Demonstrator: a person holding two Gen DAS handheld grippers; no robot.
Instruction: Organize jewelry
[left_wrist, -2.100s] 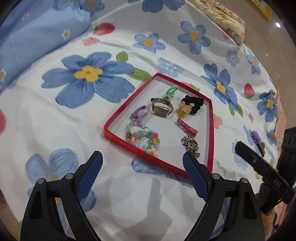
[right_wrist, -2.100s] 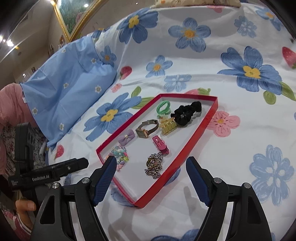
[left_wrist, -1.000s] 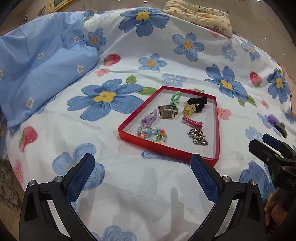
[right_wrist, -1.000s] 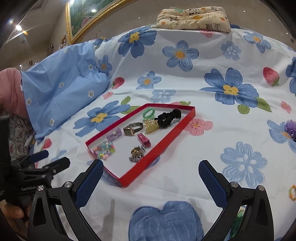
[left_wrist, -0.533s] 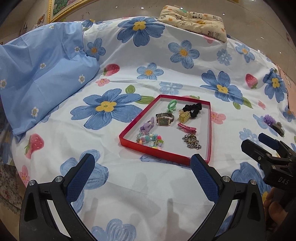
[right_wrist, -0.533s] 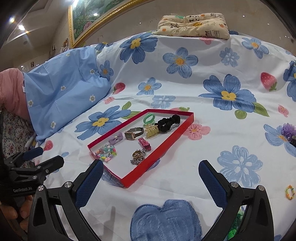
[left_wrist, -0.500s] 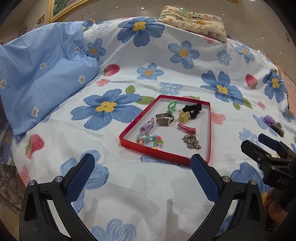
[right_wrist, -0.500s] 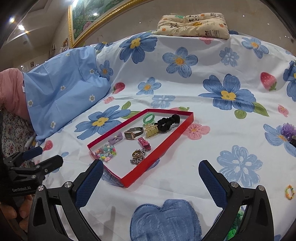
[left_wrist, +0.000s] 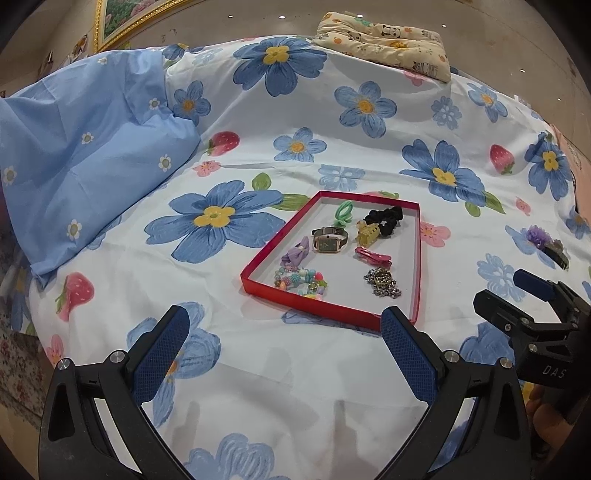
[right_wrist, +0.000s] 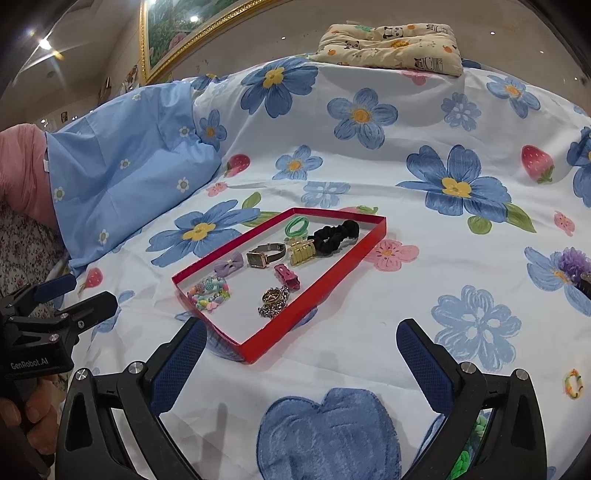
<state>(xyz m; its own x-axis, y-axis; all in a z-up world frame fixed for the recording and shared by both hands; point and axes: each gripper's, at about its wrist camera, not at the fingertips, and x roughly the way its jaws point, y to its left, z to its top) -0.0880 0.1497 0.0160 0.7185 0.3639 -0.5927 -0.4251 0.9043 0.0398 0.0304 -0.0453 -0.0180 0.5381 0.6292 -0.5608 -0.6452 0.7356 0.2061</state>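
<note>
Over the floral bedspread (left_wrist: 332, 369) you had pulled both grippers back from the red tray (left_wrist: 258, 264); left gripper (left_wrist: 284, 345) and right gripper (right_wrist: 301, 349) gaped wide, empty. Looks like a placing round was done. Tray held black scrunchie (left_wrist: 386, 221), watch (left_wrist: 328, 242), bead bracelet (left_wrist: 299, 282), chain (left_wrist: 382, 282). Purple flower clip (right_wrist: 574, 260) lay outside, well apart.

My bed's floral sheet (left_wrist: 258, 369) spreads ahead; far off, a cushion (right_wrist: 391, 46), left a gilt-framed painting (right_wrist: 173, 29).
</note>
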